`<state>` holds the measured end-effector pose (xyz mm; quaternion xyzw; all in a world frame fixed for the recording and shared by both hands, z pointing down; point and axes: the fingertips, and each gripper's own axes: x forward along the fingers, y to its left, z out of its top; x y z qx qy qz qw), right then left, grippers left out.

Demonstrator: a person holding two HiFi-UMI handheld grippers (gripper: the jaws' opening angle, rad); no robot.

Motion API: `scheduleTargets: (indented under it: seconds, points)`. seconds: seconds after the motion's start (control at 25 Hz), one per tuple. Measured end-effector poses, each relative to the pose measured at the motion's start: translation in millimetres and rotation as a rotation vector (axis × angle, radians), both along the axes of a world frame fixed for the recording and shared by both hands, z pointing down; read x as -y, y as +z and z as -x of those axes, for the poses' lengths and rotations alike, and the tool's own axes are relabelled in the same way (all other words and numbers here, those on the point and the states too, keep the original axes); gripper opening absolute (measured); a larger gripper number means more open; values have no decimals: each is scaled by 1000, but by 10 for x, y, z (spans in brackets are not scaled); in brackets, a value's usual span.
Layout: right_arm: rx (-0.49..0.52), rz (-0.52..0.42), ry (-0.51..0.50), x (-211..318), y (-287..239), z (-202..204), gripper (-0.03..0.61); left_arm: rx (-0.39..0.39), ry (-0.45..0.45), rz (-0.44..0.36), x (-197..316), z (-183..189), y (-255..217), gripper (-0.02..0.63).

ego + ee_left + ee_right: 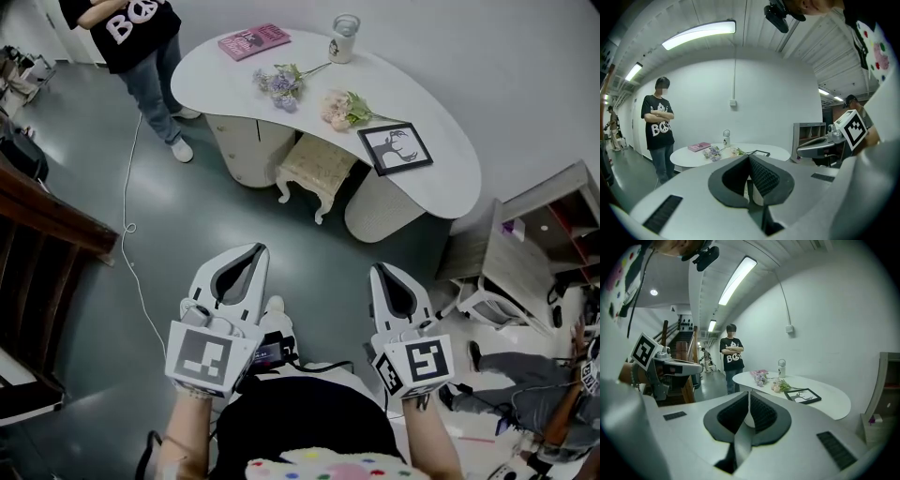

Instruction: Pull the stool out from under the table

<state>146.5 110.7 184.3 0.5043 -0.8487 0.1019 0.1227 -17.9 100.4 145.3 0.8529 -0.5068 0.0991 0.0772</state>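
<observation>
A small cream stool with a woven seat stands half tucked under the white curved table. Both grippers hover well short of it, over the dark floor. My left gripper is shut with nothing between its jaws, and its tip points toward the table. My right gripper is likewise shut and empty, its tip aimed at the table. The stool is hidden behind the jaws in both gripper views.
On the table lie a pink book, a bottle, two flower bunches and a framed picture. A person in a black shirt stands left of the table. A cable trails across the floor. Shelving stands right.
</observation>
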Motion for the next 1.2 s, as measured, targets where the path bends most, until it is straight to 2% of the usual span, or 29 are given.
scheduleTargets:
  seconds: [0.56,0.84,1.2]
  points:
    - [-5,15,76,917,-10,402,40,16,100,10,1005,342,39,15]
    - [-17,36,104,1141,57,523,40,8,138,31,1273,434,115,15]
    - [-19,68,96,1269,126,649,40,12,139,47,1450,519,205,15]
